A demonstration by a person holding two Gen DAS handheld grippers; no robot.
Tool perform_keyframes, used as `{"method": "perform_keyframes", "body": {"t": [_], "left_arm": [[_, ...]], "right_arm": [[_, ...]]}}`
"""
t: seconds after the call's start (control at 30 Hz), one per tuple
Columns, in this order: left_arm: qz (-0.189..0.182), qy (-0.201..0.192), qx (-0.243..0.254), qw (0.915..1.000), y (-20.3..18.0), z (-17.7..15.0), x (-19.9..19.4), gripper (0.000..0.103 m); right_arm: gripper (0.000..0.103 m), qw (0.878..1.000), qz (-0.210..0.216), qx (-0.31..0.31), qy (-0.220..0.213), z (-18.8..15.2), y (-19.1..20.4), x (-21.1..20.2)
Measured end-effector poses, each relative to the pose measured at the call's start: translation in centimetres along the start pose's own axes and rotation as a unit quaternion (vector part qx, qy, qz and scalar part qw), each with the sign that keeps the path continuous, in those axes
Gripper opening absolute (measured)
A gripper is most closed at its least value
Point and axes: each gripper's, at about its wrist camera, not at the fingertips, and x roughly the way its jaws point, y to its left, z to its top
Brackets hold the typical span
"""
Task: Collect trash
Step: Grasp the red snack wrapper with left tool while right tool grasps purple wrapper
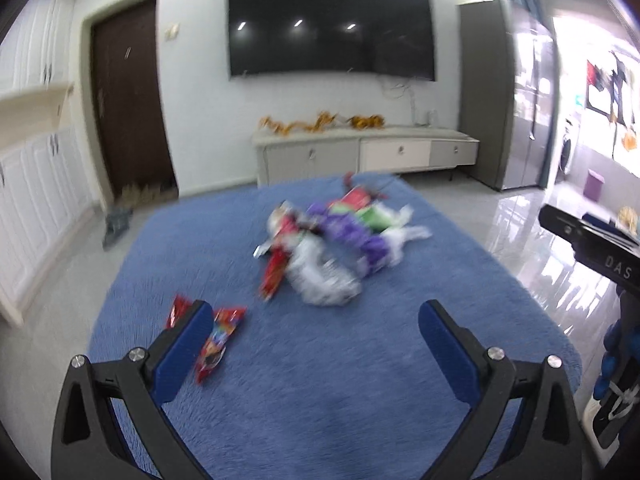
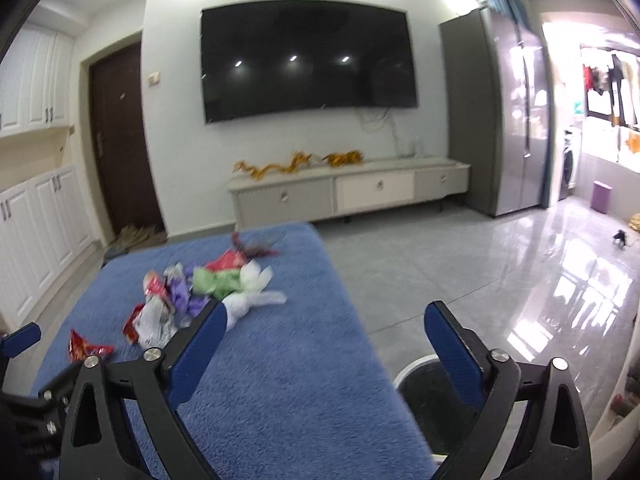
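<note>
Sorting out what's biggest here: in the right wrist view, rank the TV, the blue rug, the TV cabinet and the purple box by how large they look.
1. blue rug, largest, though it is nearest the camera
2. TV
3. TV cabinet
4. purple box, smallest

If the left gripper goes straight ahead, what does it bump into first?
Probably the fluffy blue blanket between its open fingers; further along lies the crumpled white plastic bag. Depth is hard to judge.

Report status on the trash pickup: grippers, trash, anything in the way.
Left gripper open, empty. Right gripper open, empty. Wrapper pile loose on blue rug, one red wrapper nearer left gripper. Bin beside rug; path clear.
</note>
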Motion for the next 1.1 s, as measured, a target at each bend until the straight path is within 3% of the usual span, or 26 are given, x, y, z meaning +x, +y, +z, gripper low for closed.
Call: {"method": "perform_keyframes", "body": {"t": [0.17,0.27,0.37,0.5,0.63,0.7,0.8,0.9,0.93,1.0,1.1], "left_arm": [[0.038,0.026,-0.042,0.998,5.3,-1.6,1.9,0.101],[0.053,0.065,-0.07,0.994,8.1,-2.7,3.8,0.092],[0.044,0.083,-0.097,0.9909,10.3,-3.2,5.0,0.085],[0.018,0.08,-0.106,0.9909,11.6,-2.4,5.7,0.084],[-0.005,0.101,-0.111,0.9887,12.2,-1.8,7.5,0.066],[-0.013,0.112,-0.117,0.9867,12.5,-1.9,8.3,0.062],[-0.023,0.125,-0.128,0.9836,13.1,-2.1,9.2,0.049],[-0.035,0.136,-0.146,0.9793,13.6,-2.4,9.9,0.038],[-0.034,0.135,-0.145,0.9795,13.7,-2.4,9.8,0.03],[-0.035,0.132,-0.14,0.9807,13.6,-2.3,9.5,0.027],[-0.036,0.122,-0.125,0.984,12.9,-2.0,8.8,0.021]], "right_arm": [[0.083,0.997,0.031,-0.028,0.057,-0.7,2.3,3.5],[0.075,0.993,0.056,-0.046,0.088,-1.3,3.7,5.9],[0.065,0.988,0.096,-0.052,0.111,-0.9,5.7,7.6],[0.063,0.979,0.138,-0.074,0.129,0.1,8.9,10.4],[0.061,0.97,0.163,-0.111,0.145,0.8,12.7,13.2],[0.053,0.965,0.168,-0.128,0.155,0.6,13.8,14.2],[0.04,0.959,0.17,-0.148,0.173,0.2,15.2,16.1],[0.039,0.955,0.155,-0.178,0.181,-0.3,16.0,17.5],[0.038,0.954,0.149,-0.187,0.181,-0.4,16.2,17.8],[0.022,0.953,0.142,-0.199,0.179,-0.3,16.3,18.0],[0.018,0.953,0.152,-0.192,0.178,0.2,15.7,17.5]]}}
